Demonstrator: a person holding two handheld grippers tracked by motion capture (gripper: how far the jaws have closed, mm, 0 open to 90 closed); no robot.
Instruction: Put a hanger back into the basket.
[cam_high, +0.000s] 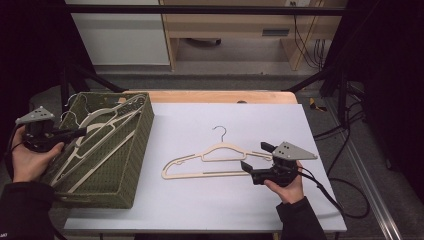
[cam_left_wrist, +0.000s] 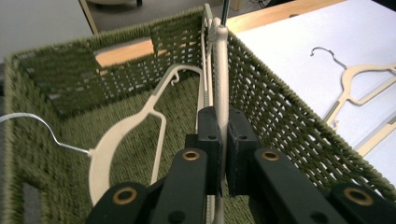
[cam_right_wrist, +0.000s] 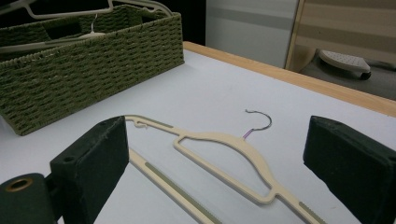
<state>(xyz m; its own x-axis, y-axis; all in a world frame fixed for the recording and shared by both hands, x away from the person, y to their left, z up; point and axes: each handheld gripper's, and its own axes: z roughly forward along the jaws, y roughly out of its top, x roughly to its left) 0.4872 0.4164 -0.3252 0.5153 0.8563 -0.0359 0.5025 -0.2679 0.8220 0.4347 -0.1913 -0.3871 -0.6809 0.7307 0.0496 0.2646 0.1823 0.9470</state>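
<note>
Left gripper clenched on a hanger in the basket; right gripper released beside a hanger on the table.

The left gripper (cam_left_wrist: 223, 140), over the green wicker basket (cam_high: 131, 165) at the table's left edge, has its pads pressed on the thin cream bar of a basket hanger (cam_left_wrist: 221, 70), which runs up along the basket's right wall; a second hanger (cam_left_wrist: 126, 135) lies on the basket floor to its left, with open weave around it. The right gripper (cam_right_wrist: 215, 163) sits low at the near right of the white table (cam_high: 200, 210), jaws spread wide, with the right end of the table hanger (cam_high: 212, 160) lying flat between them, untouched. That hanger rests mid-table, hook pointing far, well apart from the basket, with bare surface all round it.
</note>
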